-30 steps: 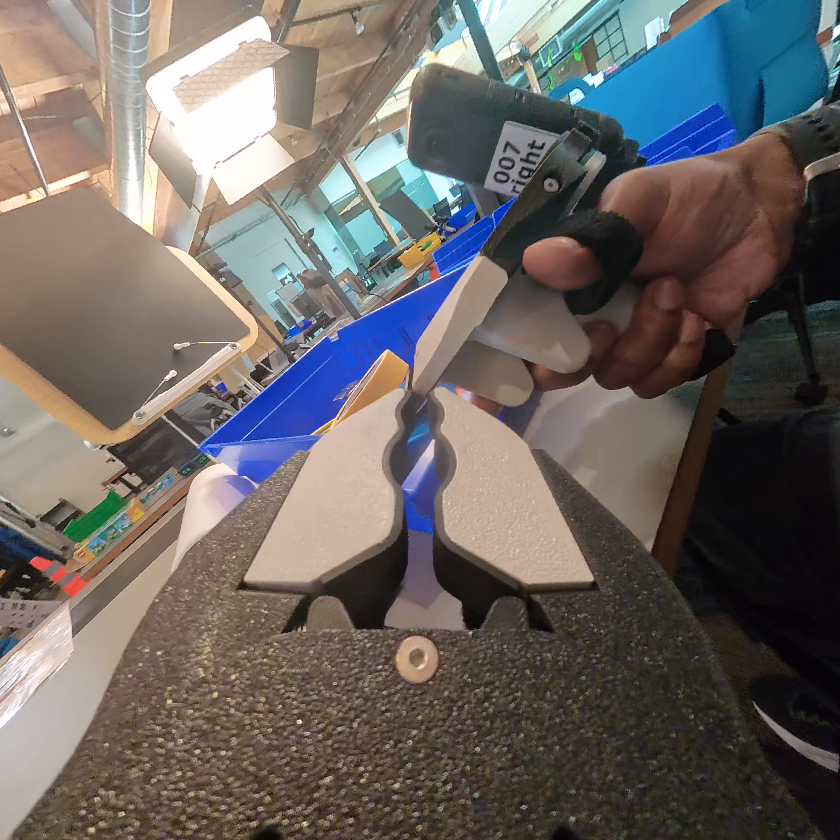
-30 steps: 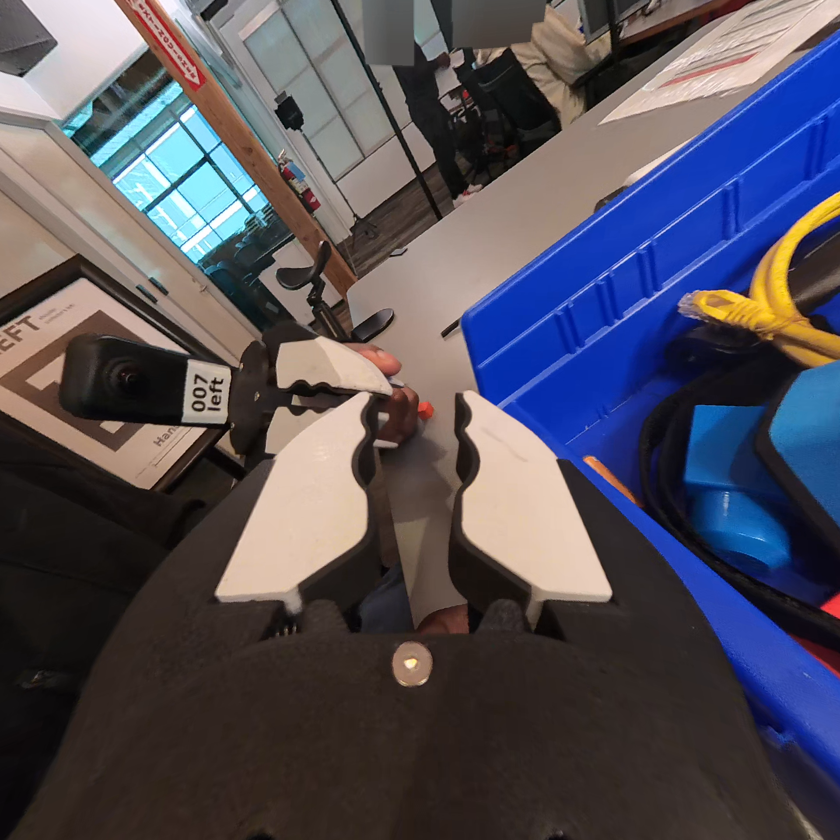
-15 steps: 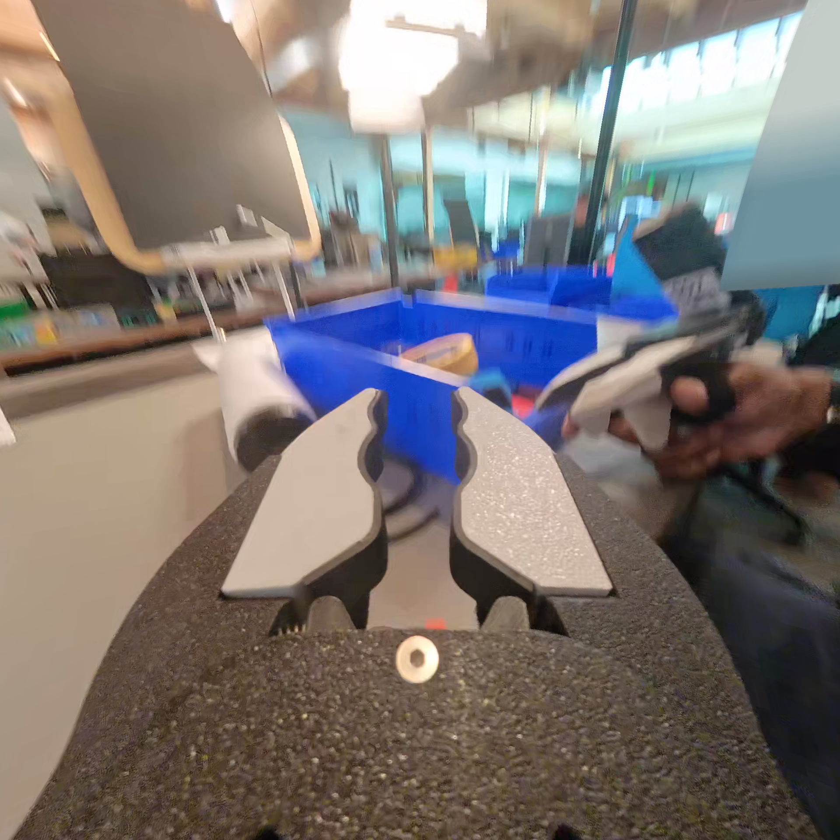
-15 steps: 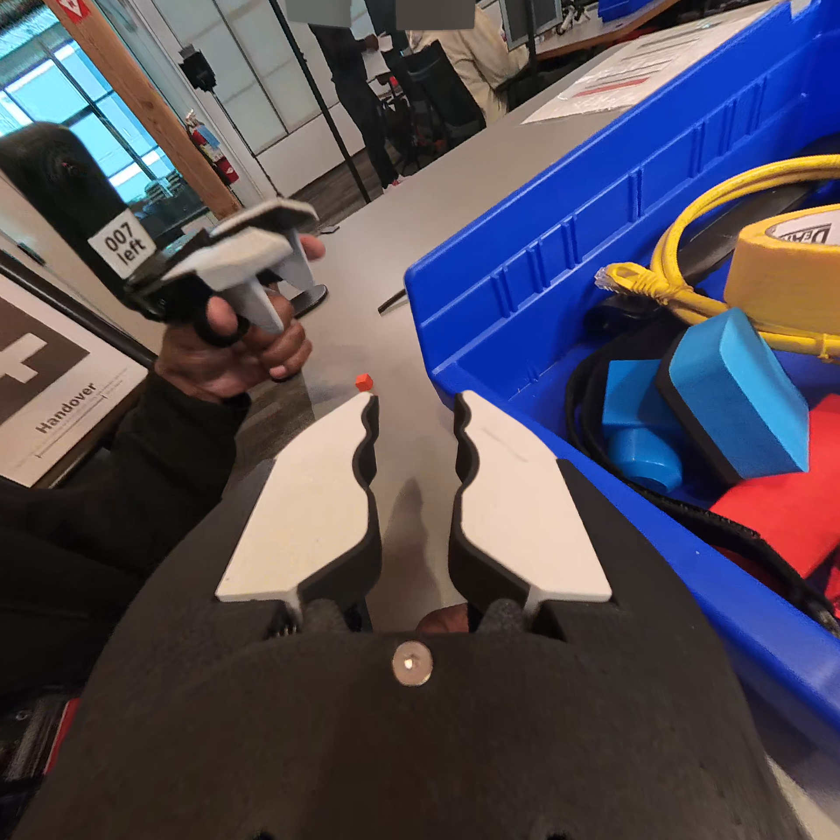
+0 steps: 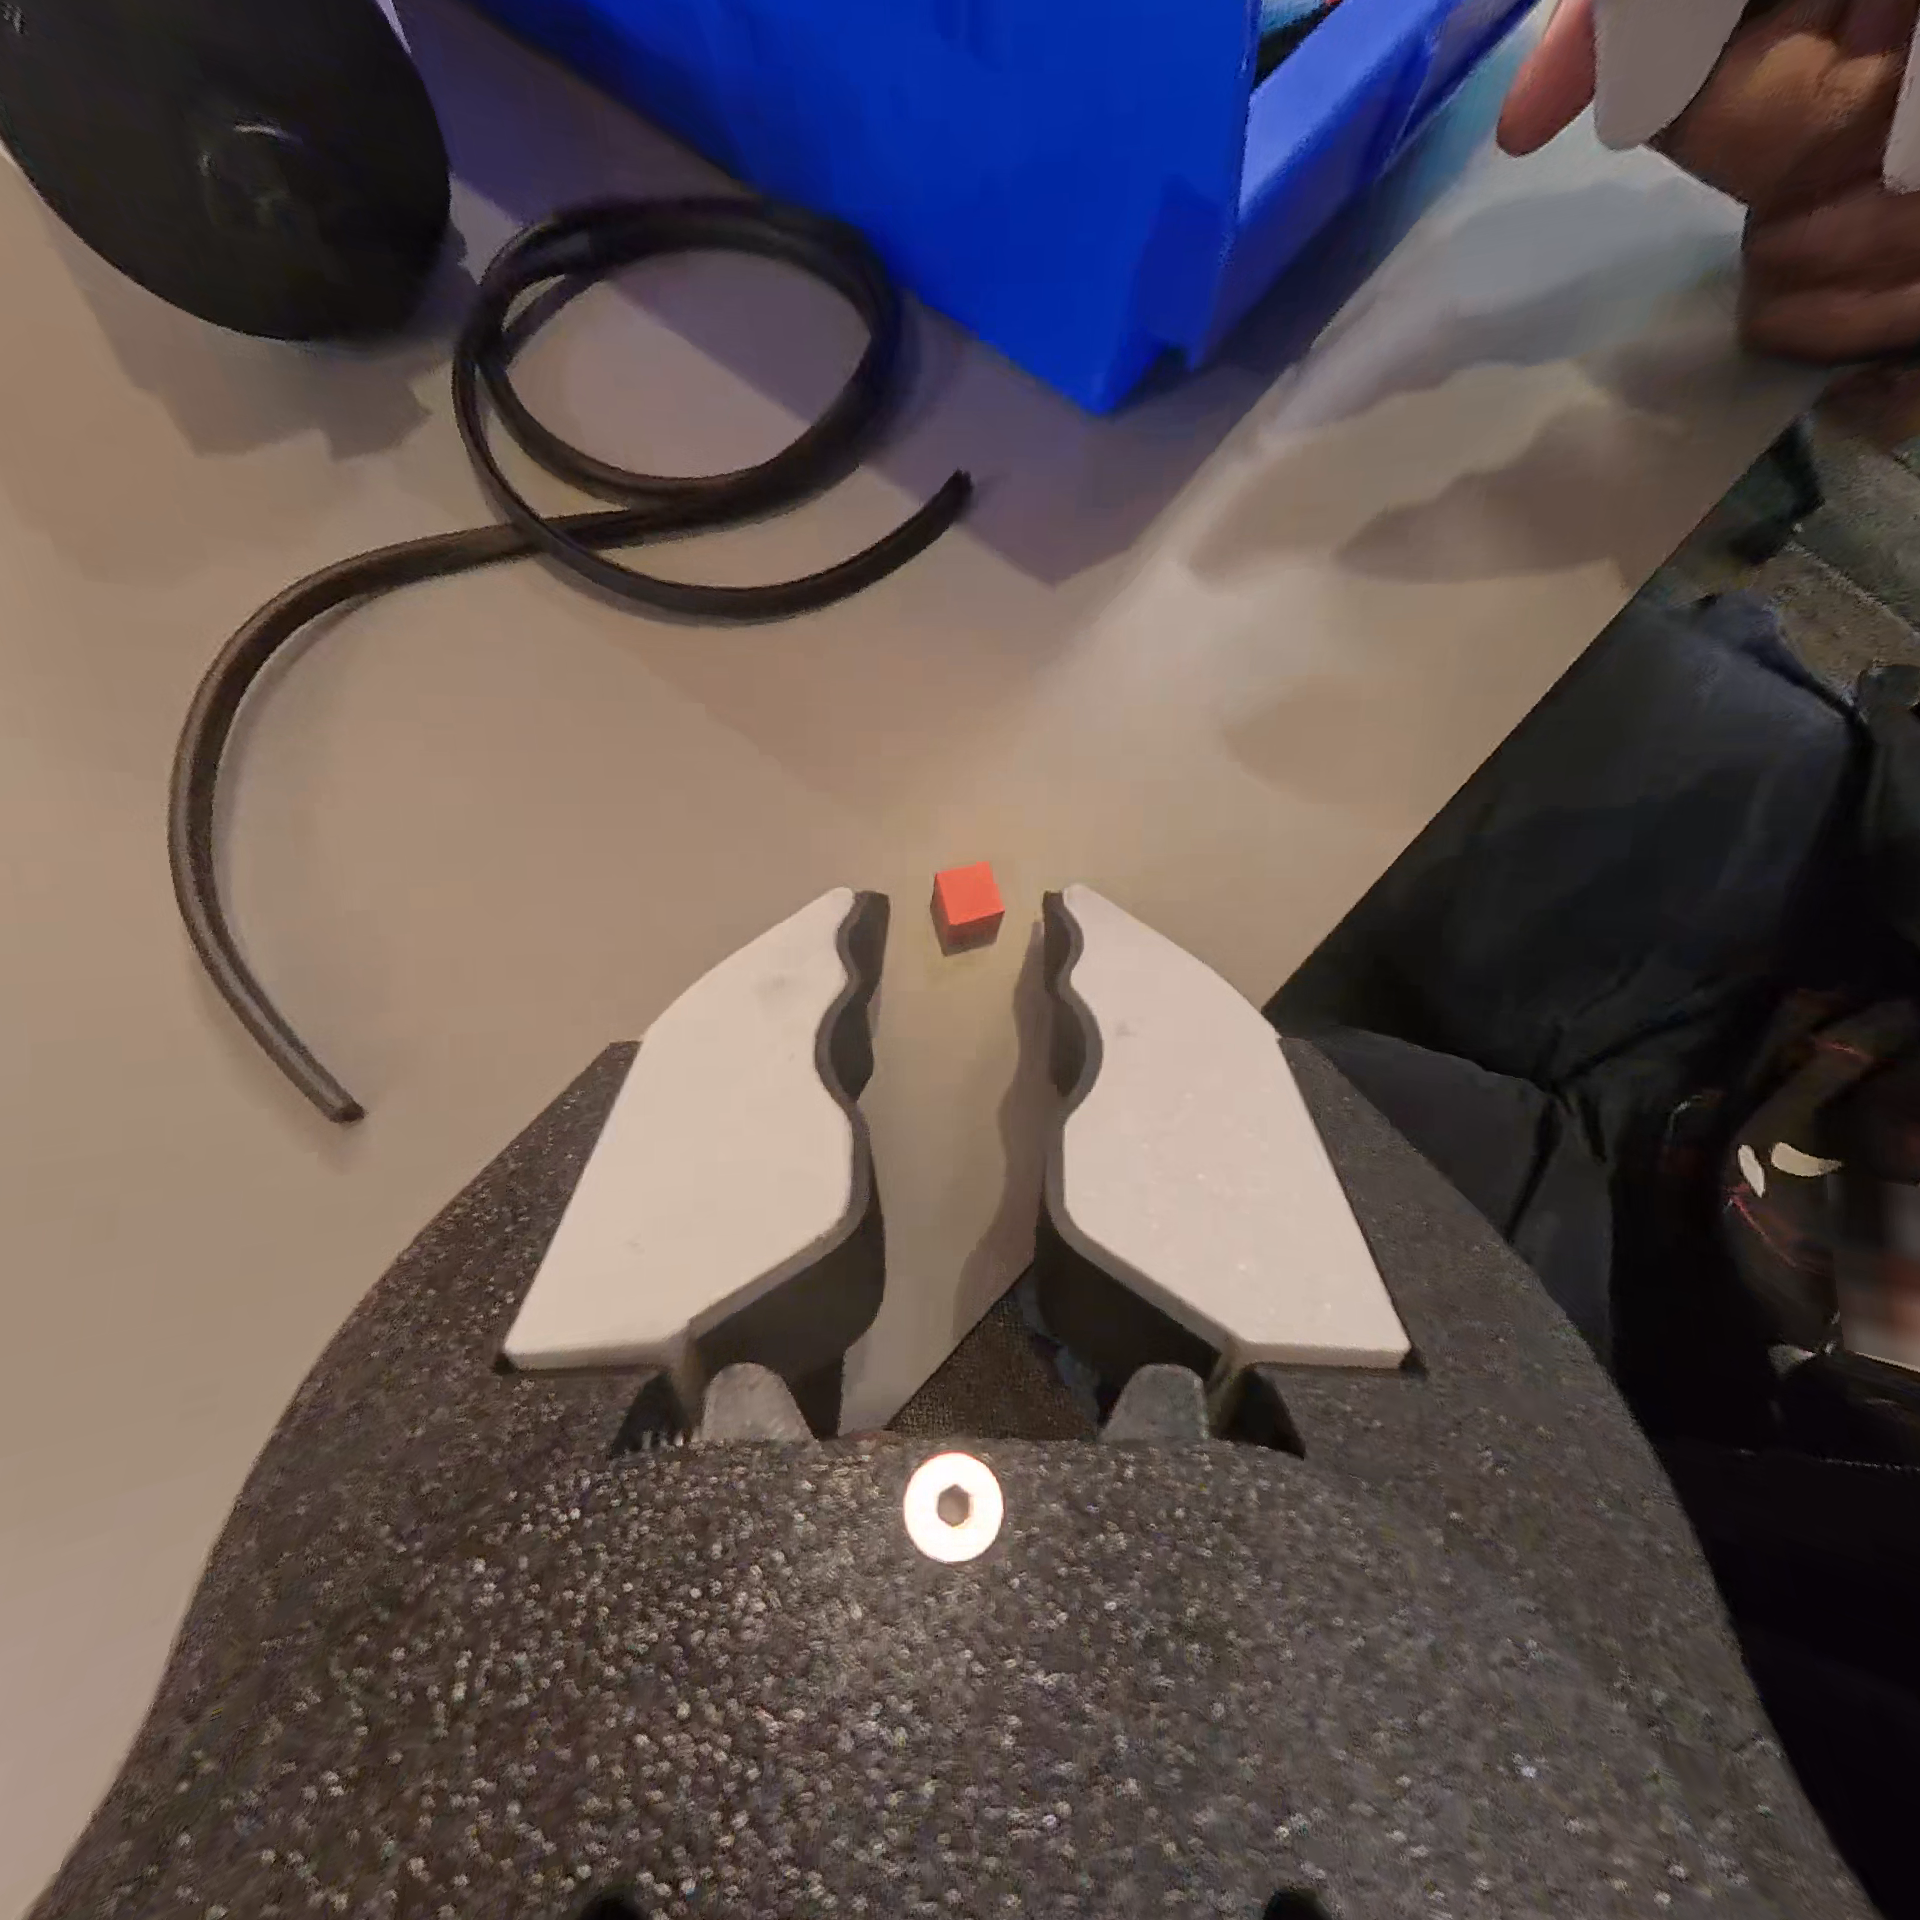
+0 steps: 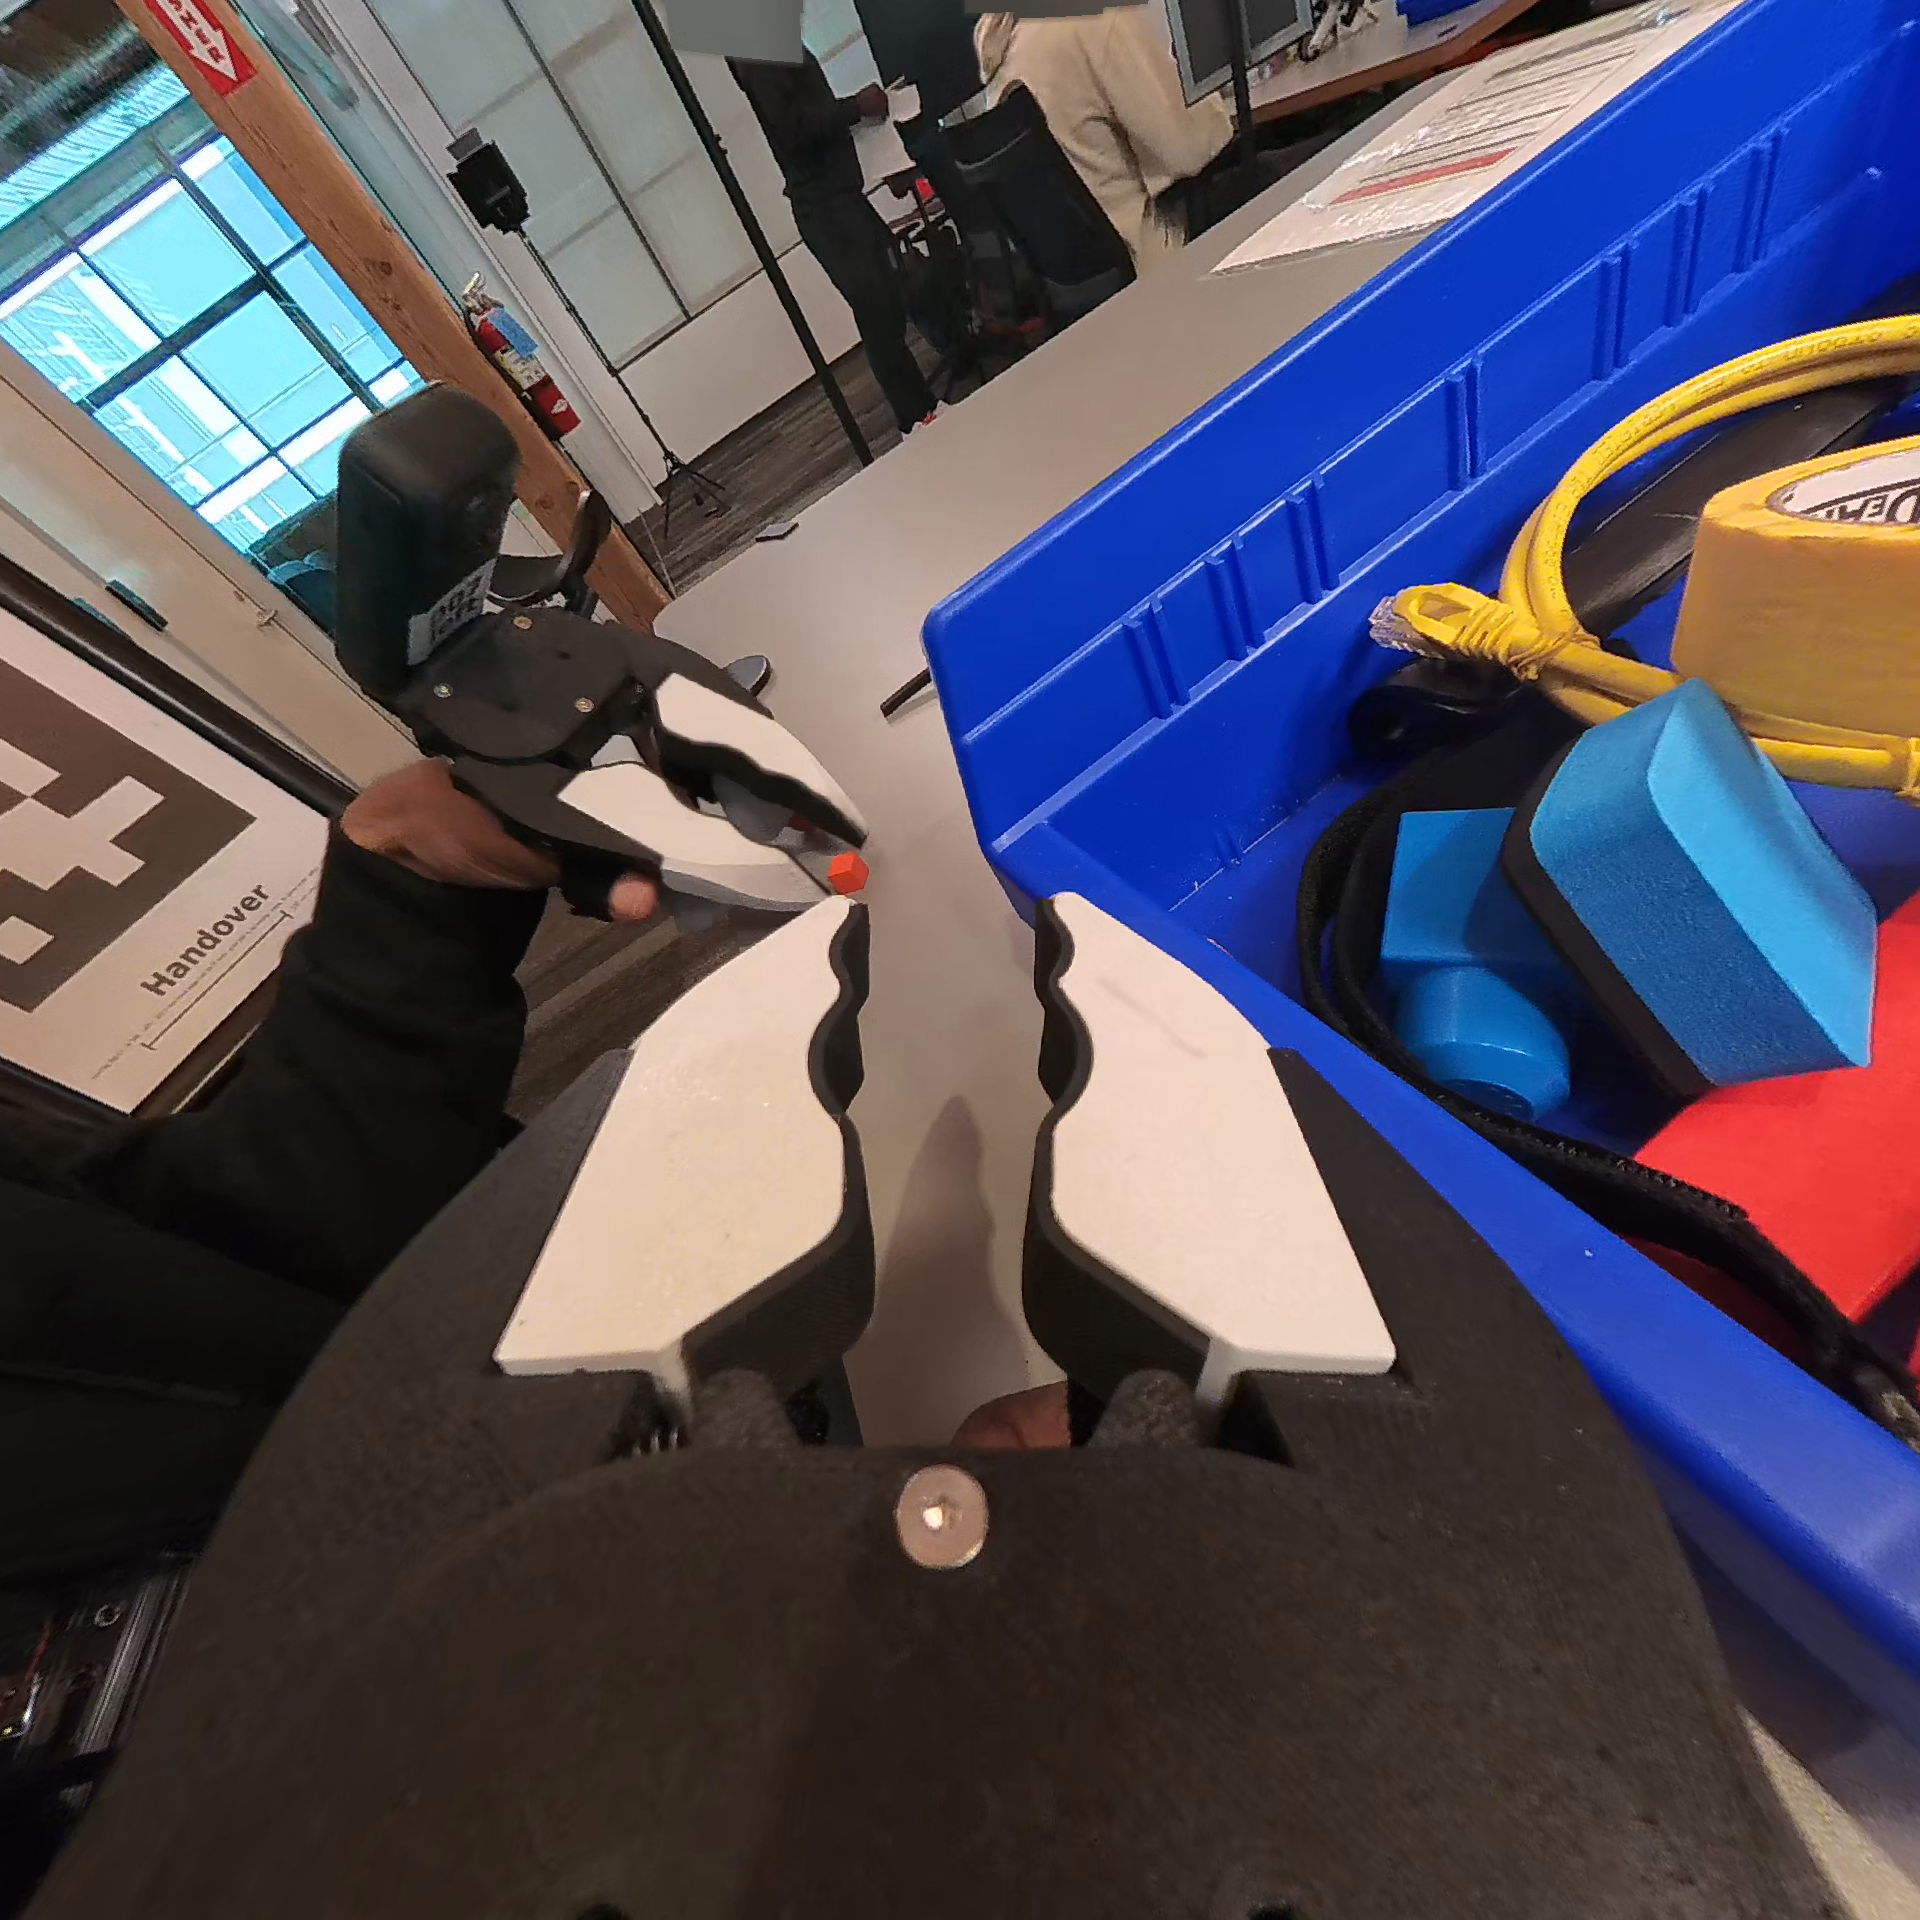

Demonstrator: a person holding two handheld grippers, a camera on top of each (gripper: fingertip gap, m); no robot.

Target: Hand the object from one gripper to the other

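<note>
A small red cube point(image 5: 967, 911) lies on the grey table near its front edge. My left gripper point(image 5: 966, 914) is open and points down at it, its two fingertips on either side of the cube and not closed on it. The cube also shows in the right wrist view point(image 6: 848, 873), right at the tips of the left gripper point(image 6: 831, 857). My right gripper point(image 6: 948, 920) is open and empty, held off to the side beside the blue bin. In the left wrist view only a hand and a bit of the right gripper point(image 5: 1662, 73) show at top right.
A blue bin point(image 6: 1195, 665) stands on the table point(image 5: 520, 779), holding a yellow cable point(image 6: 1621, 499), a tape roll point(image 6: 1808, 603), blue foam blocks point(image 6: 1704, 883) and a red piece. A black cord point(image 5: 582, 499) and a black roll point(image 5: 218, 156) lie left of the bin. The table edge point(image 5: 1455, 810) runs close on the right.
My left gripper has swung from pointing up and across to pointing down at the table, and it now straddles the red cube. My right gripper stayed open and shifted slightly.
</note>
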